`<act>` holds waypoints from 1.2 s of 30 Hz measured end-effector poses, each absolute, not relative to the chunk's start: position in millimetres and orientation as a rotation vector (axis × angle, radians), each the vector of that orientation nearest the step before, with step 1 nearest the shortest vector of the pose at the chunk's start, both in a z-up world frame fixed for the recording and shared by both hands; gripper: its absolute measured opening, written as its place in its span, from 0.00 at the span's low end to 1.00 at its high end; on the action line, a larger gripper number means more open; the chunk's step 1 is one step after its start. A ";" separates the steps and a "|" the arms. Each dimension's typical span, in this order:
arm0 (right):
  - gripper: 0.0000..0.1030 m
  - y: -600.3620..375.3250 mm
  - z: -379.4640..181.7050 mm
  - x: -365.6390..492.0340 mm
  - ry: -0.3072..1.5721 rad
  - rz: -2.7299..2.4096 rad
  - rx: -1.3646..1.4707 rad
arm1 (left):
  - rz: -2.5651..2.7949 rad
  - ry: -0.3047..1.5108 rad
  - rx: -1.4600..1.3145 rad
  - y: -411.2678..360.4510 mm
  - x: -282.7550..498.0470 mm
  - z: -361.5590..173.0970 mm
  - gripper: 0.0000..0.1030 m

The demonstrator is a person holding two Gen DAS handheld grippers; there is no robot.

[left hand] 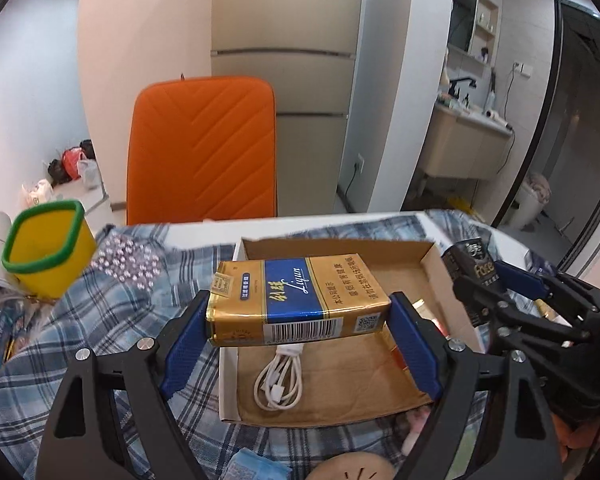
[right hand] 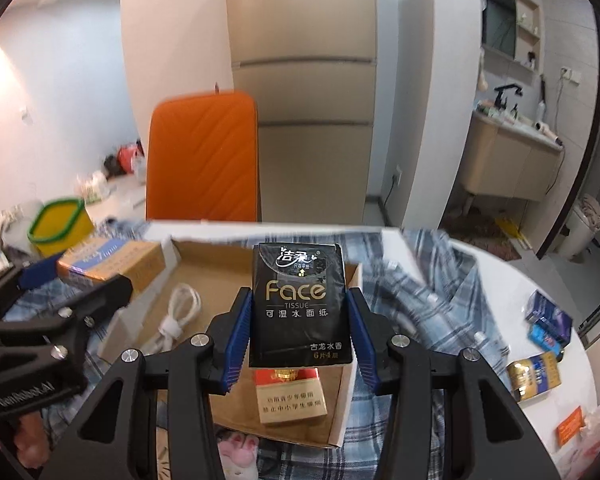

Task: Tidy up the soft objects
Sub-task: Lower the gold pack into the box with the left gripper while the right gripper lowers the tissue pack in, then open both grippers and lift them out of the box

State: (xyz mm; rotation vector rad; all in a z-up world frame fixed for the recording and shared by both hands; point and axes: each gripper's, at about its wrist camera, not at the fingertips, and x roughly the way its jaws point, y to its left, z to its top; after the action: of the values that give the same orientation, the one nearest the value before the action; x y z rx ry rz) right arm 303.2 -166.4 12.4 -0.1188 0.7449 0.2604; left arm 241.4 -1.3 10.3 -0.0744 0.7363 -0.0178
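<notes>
My left gripper (left hand: 300,320) is shut on a gold and blue soft cigarette pack (left hand: 300,300) and holds it above the left part of an open cardboard box (left hand: 340,396). My right gripper (right hand: 300,320) is shut on a black Face tissue pack (right hand: 300,304) and holds it above the same box (right hand: 204,276), over a red and gold cigarette pack (right hand: 292,396). A coiled white cable (left hand: 278,384) lies in the box. The right gripper and its tissue pack (left hand: 470,264) show at the right of the left wrist view.
The box sits on a blue plaid shirt (right hand: 424,300) spread over a white table (right hand: 512,284). A yellow cup with a green rim (left hand: 46,248) stands at the left. Small packs (right hand: 540,344) lie at the right. An orange chair back (left hand: 204,152) stands behind the table.
</notes>
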 end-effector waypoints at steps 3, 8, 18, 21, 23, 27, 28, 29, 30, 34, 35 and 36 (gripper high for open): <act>0.47 -160.8 -9.1 312.2 0.784 0.247 -0.160 | -0.024 0.766 -0.070 -3.0 245.2 -1.8 0.83; 0.47 -162.8 -32.7 321.8 0.851 0.264 -0.159 | -0.030 0.830 -0.044 -9.7 254.4 -25.2 0.83; 0.47 -165.3 -55.0 329.7 0.902 0.311 -0.167 | -0.038 0.850 -0.070 -6.3 258.8 -35.4 0.86; 0.50 -164.0 -54.2 327.2 0.878 0.306 -0.174 | -0.034 0.839 -0.081 -4.5 257.7 -33.2 0.97; 0.73 -164.8 -52.5 325.4 0.851 0.309 -0.171 | -0.037 0.820 -0.095 -2.5 256.4 -30.5 0.97; 0.78 -163.4 -44.9 321.3 0.811 0.300 -0.187 | -0.023 0.789 -0.091 -0.9 254.0 -24.8 0.97; 0.78 -163.6 -43.8 321.2 0.808 0.298 -0.187 | -0.025 0.780 -0.087 -1.3 252.9 -23.0 0.97; 0.78 -164.0 -43.1 321.1 0.807 0.297 -0.184 | -0.026 0.775 -0.085 -1.4 252.1 -21.3 0.97; 0.78 -164.6 -42.5 321.2 0.807 0.295 -0.181 | -0.028 0.767 -0.086 -1.7 250.8 -18.7 0.97; 0.78 -168.0 -36.6 319.7 0.794 0.287 -0.167 | -0.033 0.726 -0.081 -3.6 243.6 -7.6 0.97; 0.78 -168.9 -34.7 318.9 0.787 0.286 -0.164 | -0.030 0.716 -0.079 -3.8 242.0 -4.7 0.97; 0.78 -169.5 -31.8 317.6 0.779 0.285 -0.160 | -0.031 0.704 -0.077 -4.1 239.6 -0.9 0.97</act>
State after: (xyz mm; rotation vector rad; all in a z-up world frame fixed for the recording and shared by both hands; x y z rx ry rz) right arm 317.6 -169.5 -31.8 -0.1597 0.7790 0.2848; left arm 239.6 -4.1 -0.9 -0.0773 0.7038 -0.0315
